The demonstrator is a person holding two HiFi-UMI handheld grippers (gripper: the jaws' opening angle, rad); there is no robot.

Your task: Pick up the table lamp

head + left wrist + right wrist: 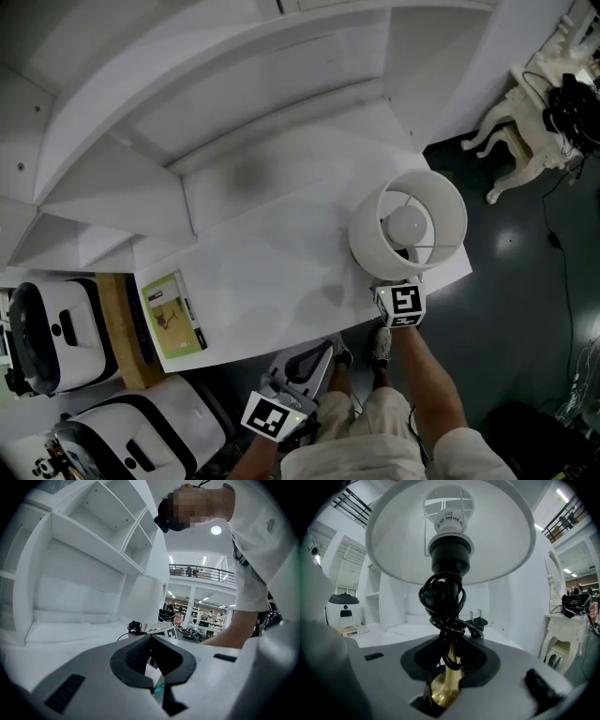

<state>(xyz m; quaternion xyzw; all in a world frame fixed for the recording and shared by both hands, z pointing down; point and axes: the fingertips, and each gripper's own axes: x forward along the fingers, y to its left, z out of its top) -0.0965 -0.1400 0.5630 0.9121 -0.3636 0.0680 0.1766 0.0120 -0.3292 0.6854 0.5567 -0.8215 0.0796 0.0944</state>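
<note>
The table lamp (412, 220) stands at the right front corner of the white table (281, 272), its white shade seen from above. In the right gripper view the shade (450, 541) looms overhead and a black cord (443, 602) is wound round the stem, its plug (478, 620) sticking out to the right. My right gripper (396, 287) reaches in under the shade from the table's front edge. Its jaws (450, 646) are shut on the brass stem (447, 677). My left gripper (305, 366) is below the table edge by the person's legs, shut (152, 639) on nothing.
A green booklet (172, 314) lies at the table's left front. White appliances (56, 333) and a wooden board (114, 328) sit further left. White shelving (234, 94) rises behind the table. An ornate white side table (525, 131) stands on the dark floor at the right.
</note>
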